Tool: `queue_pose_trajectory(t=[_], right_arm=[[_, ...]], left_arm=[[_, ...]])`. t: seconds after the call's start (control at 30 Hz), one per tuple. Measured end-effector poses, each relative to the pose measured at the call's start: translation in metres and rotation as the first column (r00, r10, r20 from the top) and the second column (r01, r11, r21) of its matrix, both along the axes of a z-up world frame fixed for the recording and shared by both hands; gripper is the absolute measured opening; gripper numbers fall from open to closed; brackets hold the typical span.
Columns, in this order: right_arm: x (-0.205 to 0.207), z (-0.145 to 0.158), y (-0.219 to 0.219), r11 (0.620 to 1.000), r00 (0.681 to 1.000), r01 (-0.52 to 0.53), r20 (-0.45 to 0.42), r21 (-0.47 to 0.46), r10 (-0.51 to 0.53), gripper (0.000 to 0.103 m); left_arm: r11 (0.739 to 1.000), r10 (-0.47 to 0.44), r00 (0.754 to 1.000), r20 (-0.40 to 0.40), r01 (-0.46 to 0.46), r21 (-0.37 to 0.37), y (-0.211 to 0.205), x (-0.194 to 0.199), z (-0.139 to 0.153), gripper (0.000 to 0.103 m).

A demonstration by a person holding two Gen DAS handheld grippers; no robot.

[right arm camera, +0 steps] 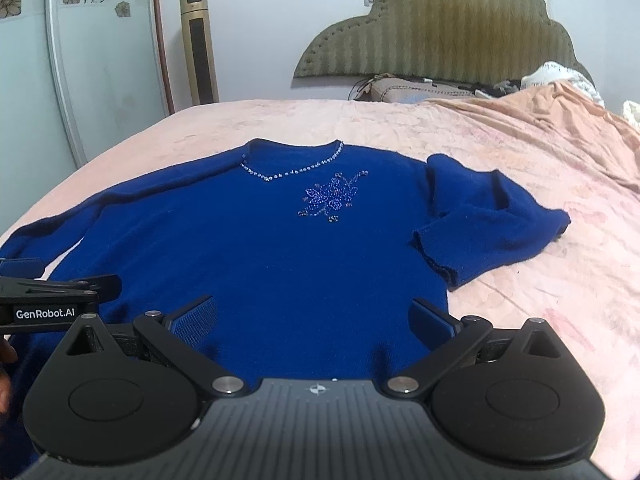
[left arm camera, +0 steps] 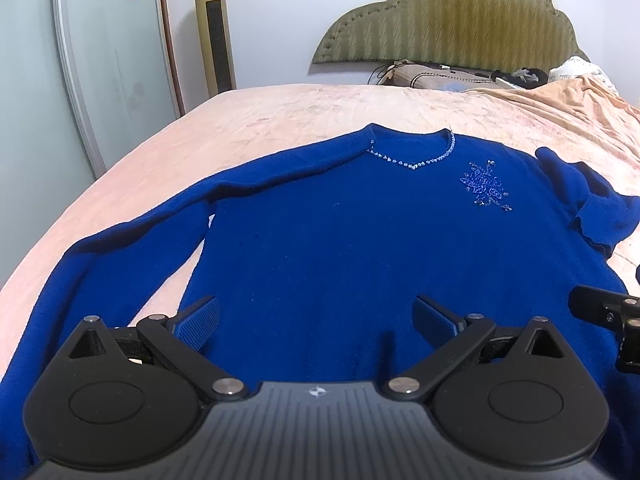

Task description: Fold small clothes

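Observation:
A royal-blue sweater (left arm camera: 340,248) with a beaded neckline and a beaded flower on the chest lies face up on the bed, collar away from me; it also shows in the right wrist view (right arm camera: 260,256). Its left sleeve (left arm camera: 132,236) stretches out flat. Its right sleeve (right arm camera: 488,220) is crumpled and folded over beside the body. My left gripper (left arm camera: 316,320) is open and empty over the hem's left part. My right gripper (right arm camera: 314,320) is open and empty over the hem's right part. The hem itself is hidden under both grippers.
A peach bedspread (right arm camera: 540,280) covers the bed, wrinkled at the far right. An olive padded headboard (left arm camera: 448,20) with pillows and loose items stands at the far end. A gold tower fan (left arm camera: 214,28) and a wardrobe door (left arm camera: 108,60) stand left.

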State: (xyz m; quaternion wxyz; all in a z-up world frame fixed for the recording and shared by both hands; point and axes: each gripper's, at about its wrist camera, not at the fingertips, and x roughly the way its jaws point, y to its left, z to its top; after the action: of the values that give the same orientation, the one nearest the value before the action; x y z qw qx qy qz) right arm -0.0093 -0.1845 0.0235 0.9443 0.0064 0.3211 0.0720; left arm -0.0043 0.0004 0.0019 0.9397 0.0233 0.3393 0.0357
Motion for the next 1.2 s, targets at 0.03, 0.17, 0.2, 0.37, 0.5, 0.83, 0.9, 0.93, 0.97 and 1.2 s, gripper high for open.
queue_pose_trajectory(t=[0.03, 0.17, 0.2, 0.37, 0.5, 0.83, 0.9, 0.93, 0.97, 1.2], right_arm=[[-0.001, 0.0, 0.001, 1.0, 1.0, -0.002, 0.004, -0.007, 0.002, 0.103], [-0.002, 0.0, 0.0, 1.0, 1.0, -0.008, 0.008, -0.013, 0.008, 0.103], [-0.002, 0.0, 0.0, 1.0, 1.0, -0.007, 0.008, -0.012, 0.008, 0.103], [-0.006, 0.002, -0.004, 1.0, 1.0, 0.0, 0.029, 0.008, -0.001, 0.103], [-0.007, 0.002, -0.005, 1.0, 1.0, -0.002, 0.03, 0.006, 0.001, 0.103], [-0.005, -0.001, -0.002, 0.999, 1.0, -0.031, 0.005, 0.01, 0.031, 0.103], [-0.004, -0.002, -0.003, 1.0, 1.0, -0.026, -0.003, 0.018, 0.026, 0.103], [-0.004, -0.003, -0.003, 0.999, 1.0, -0.026, -0.005, 0.022, 0.026, 0.103], [-0.005, -0.003, -0.003, 0.999, 1.0, -0.027, -0.003, 0.027, 0.028, 0.103], [-0.011, -0.001, 0.001, 0.999, 0.999, -0.014, 0.044, -0.036, 0.015, 0.103]], left_arm=[[1.0, 0.0, 1.0, -0.003, 0.0, 0.003, 0.0, 0.0, 0.0, 0.103], [1.0, 0.001, 1.0, -0.009, -0.001, 0.01, -0.001, -0.001, -0.002, 0.103], [1.0, 0.003, 1.0, -0.01, -0.003, 0.012, -0.001, 0.0, -0.003, 0.103], [1.0, 0.013, 1.0, -0.019, -0.012, 0.02, -0.001, 0.0, -0.005, 0.103], [1.0, 0.013, 1.0, -0.023, -0.012, 0.024, -0.002, 0.0, -0.007, 0.103], [0.999, 0.012, 1.0, -0.026, -0.011, 0.031, -0.003, 0.0, -0.007, 0.103], [0.999, 0.012, 1.0, -0.026, -0.011, 0.033, -0.002, 0.0, -0.007, 0.103], [0.999, 0.012, 1.0, -0.026, -0.012, 0.033, -0.003, 0.0, -0.007, 0.103], [0.999, 0.012, 1.0, -0.026, -0.012, 0.033, -0.003, 0.0, -0.007, 0.103], [0.999, 0.01, 0.999, -0.033, -0.009, 0.033, -0.002, 0.001, -0.009, 0.103]])
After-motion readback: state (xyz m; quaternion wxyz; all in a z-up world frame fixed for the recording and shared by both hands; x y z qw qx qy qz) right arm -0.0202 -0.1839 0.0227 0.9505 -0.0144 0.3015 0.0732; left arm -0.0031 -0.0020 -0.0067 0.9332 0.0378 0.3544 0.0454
